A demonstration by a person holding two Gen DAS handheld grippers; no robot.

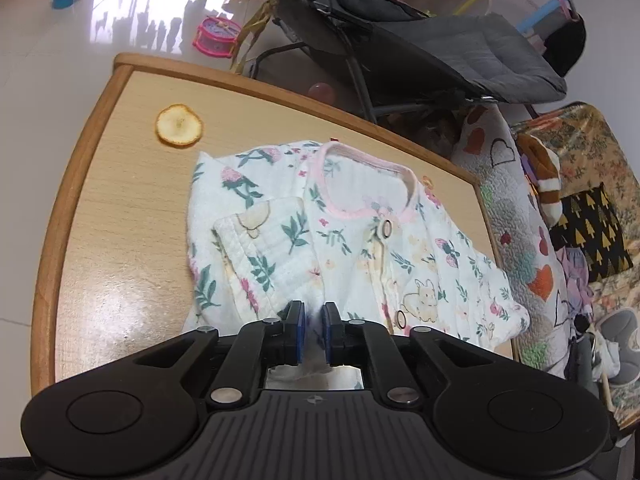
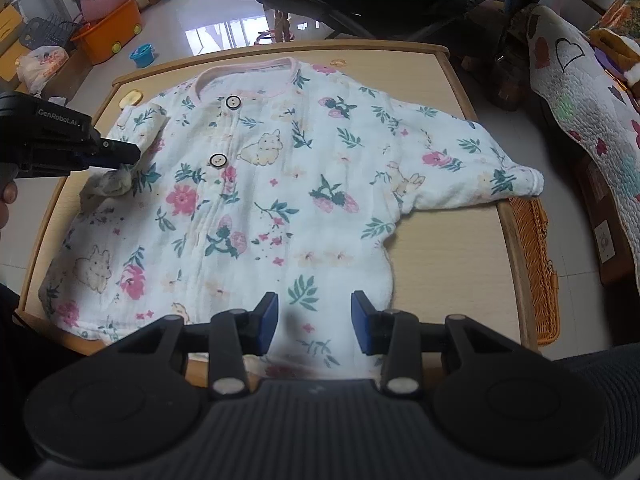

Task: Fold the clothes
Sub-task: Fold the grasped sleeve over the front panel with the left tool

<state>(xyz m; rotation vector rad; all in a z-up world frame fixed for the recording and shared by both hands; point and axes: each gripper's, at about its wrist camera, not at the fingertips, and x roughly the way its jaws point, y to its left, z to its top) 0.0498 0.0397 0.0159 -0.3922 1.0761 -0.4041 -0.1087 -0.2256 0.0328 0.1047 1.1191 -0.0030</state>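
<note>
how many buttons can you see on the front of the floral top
2. One button sits just below the pink neckline; the second button is further down the placket, beside the bunny print. More could be hidden lower down, near the hem.

The near hem of the white floral cotton baby top (image 2: 280, 208) is hidden behind the right gripper (image 2: 314, 320) body. One sleeve end is covered by the left gripper (image 2: 120, 156). The light wooden desk (image 2: 440, 240) is cut off at its near edge.
</note>
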